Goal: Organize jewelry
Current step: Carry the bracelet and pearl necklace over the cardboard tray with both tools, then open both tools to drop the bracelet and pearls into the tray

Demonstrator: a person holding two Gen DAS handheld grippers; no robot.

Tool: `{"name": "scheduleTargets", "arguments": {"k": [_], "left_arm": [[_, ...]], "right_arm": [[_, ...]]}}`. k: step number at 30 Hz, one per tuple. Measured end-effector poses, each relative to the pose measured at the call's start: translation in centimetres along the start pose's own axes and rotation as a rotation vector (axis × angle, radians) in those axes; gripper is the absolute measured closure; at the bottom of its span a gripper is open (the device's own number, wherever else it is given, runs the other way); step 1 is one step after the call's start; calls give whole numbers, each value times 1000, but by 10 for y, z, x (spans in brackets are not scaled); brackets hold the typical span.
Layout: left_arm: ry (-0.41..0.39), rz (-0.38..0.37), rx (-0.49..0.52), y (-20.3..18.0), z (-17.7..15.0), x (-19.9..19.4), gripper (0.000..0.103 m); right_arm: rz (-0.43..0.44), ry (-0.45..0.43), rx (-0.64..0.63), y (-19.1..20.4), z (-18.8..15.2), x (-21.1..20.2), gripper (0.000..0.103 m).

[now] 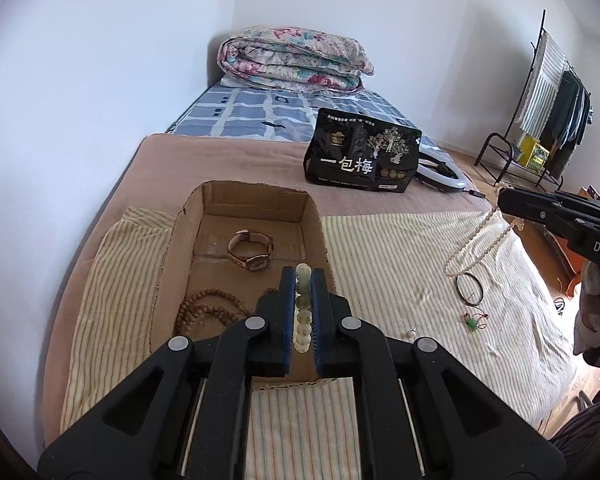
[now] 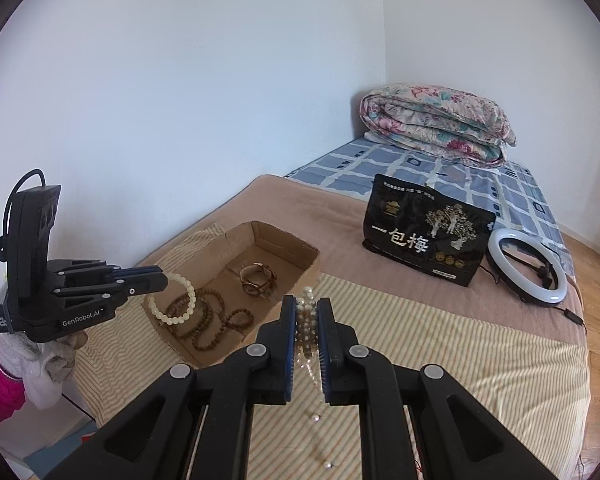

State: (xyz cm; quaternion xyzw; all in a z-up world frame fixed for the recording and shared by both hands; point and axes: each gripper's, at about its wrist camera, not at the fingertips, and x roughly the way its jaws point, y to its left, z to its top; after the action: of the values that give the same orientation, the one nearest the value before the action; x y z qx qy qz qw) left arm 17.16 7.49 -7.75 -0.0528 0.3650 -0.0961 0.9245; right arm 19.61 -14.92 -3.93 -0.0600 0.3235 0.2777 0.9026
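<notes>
Left gripper [image 1: 303, 280] at lower centre of its own view, fingers clamped on a pale bead bracelet [image 1: 303, 308], held over the cardboard box [image 1: 180, 232] containing a watch [image 1: 251, 249] and brown beads [image 1: 210, 310]. Right gripper [image 2: 305, 314] at lower centre of the right view, pinched shut on a pearl necklace [image 2: 306, 320], above the striped cloth [image 2: 440, 344].

You can read three large white characters, "一包梅", across the front of the black pouch [image 1: 362, 151] standing toward the far side of the bed; the smaller print above and below them is too fine to read. On your left gripper [image 2: 162, 280] the side reads "GenRobot.AI". On your right gripper [image 1: 502, 201] only "DAS" shows at the picture's edge.
</notes>
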Motion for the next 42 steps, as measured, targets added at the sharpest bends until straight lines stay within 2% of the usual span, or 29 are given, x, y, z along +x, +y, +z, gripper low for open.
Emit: {"name": "scheduleTargets", "arguments": {"k": [7,21,34,42], "left_arm": [[6,25,-19,20,1,5,98],[35,45,-42,42,-4,23,98],[87,58,-69,58,-17,46,98],[105,56,-75,59,-22,51,98]], "right_arm": [[61,12,32,9,18,36,95],[116,49,15,37,40,95,95],[128,142,-4,53,29,150,95],[132,187,26,47,17,168,95]]}}
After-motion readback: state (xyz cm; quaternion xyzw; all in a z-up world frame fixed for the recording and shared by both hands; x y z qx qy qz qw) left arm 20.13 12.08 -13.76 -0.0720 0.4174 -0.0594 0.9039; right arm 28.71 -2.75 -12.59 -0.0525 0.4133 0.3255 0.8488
